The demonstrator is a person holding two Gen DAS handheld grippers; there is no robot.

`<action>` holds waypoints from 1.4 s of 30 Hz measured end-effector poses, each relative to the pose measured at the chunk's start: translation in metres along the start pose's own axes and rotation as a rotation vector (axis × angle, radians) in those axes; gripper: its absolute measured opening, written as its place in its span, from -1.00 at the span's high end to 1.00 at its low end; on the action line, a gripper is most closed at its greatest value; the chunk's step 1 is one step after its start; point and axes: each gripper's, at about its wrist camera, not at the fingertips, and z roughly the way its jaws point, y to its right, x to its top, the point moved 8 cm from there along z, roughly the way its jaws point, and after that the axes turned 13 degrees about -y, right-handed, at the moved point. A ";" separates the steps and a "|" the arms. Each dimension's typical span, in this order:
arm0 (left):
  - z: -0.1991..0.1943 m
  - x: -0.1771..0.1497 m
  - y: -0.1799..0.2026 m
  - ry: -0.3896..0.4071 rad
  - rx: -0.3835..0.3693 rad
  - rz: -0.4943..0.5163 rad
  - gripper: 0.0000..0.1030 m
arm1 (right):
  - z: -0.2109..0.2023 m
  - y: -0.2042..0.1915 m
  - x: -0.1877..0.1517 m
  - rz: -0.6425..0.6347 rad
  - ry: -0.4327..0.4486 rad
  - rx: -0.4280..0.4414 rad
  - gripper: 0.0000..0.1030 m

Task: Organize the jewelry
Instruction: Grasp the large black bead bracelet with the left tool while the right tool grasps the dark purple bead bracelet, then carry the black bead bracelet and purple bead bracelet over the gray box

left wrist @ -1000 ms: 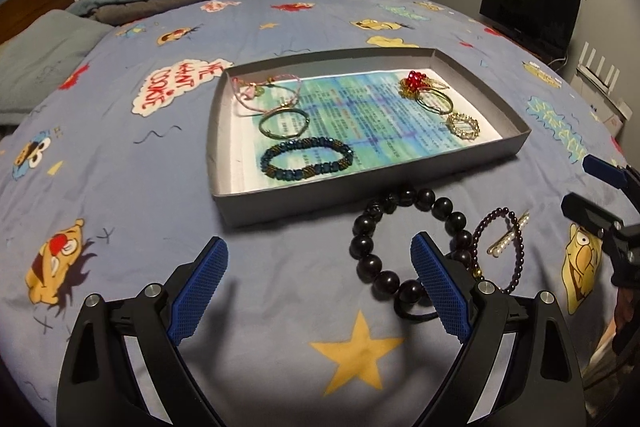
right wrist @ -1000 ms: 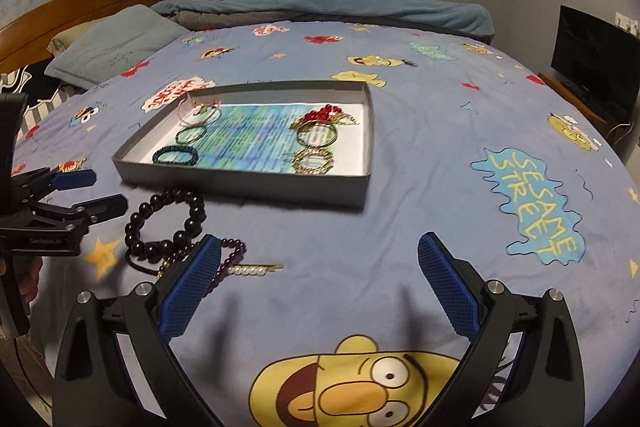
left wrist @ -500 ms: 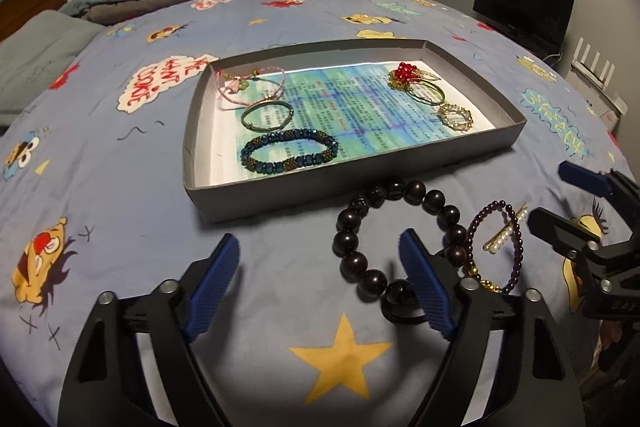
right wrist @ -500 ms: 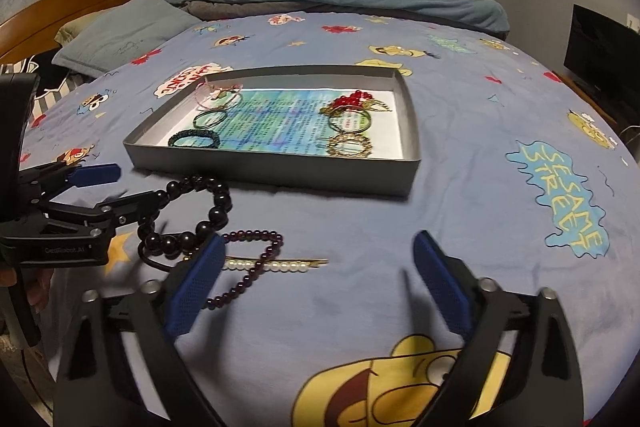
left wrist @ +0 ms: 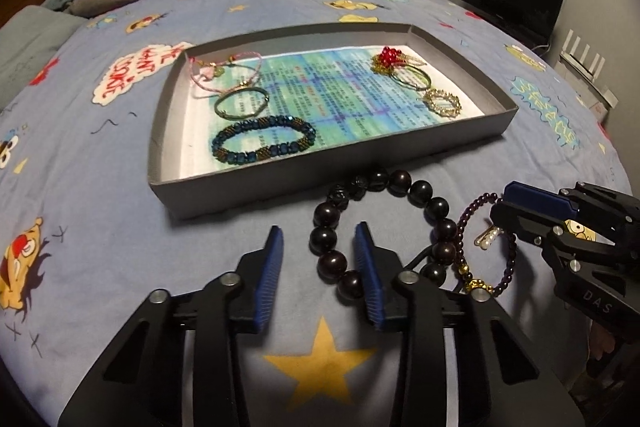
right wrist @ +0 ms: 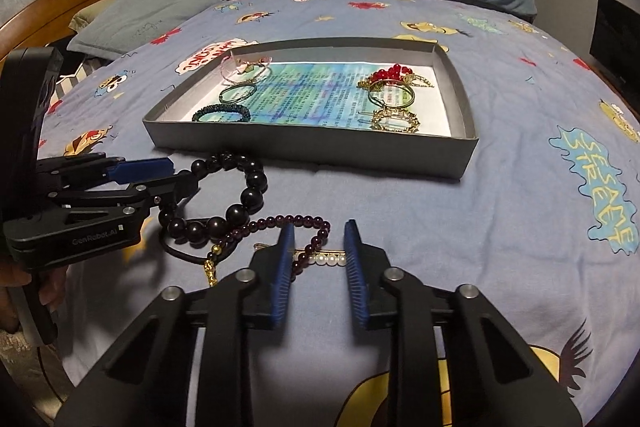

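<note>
Left wrist view: left tongs (left wrist: 319,259) are narrowing around the black bead bracelet (left wrist: 384,223), not yet gripping. Right tongs (right wrist: 318,259) are narrowing, ungripped, over the pearl clip (right wrist: 326,259), so both are readying pickups for the tray (left wrist: 336,167).

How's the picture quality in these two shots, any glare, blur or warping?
Left wrist view: dim room, strong fisheye bending of the grey tray, dark corners, sharp beads, no glare. Right wrist view: same curve across the bedspread, soft shadows under the gripper, slight blur toward the edges.
</note>
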 end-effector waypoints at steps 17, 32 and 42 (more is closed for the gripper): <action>0.021 0.004 -0.006 -0.046 -0.002 -0.020 0.67 | 0.014 0.000 0.006 0.033 -0.051 0.060 0.88; -0.035 0.008 0.007 0.111 -0.013 0.081 0.71 | -0.024 -0.003 0.016 0.000 0.064 0.069 0.89; -0.085 0.023 0.017 0.200 -0.011 0.149 0.71 | -0.065 -0.004 0.039 -0.046 0.138 0.074 0.89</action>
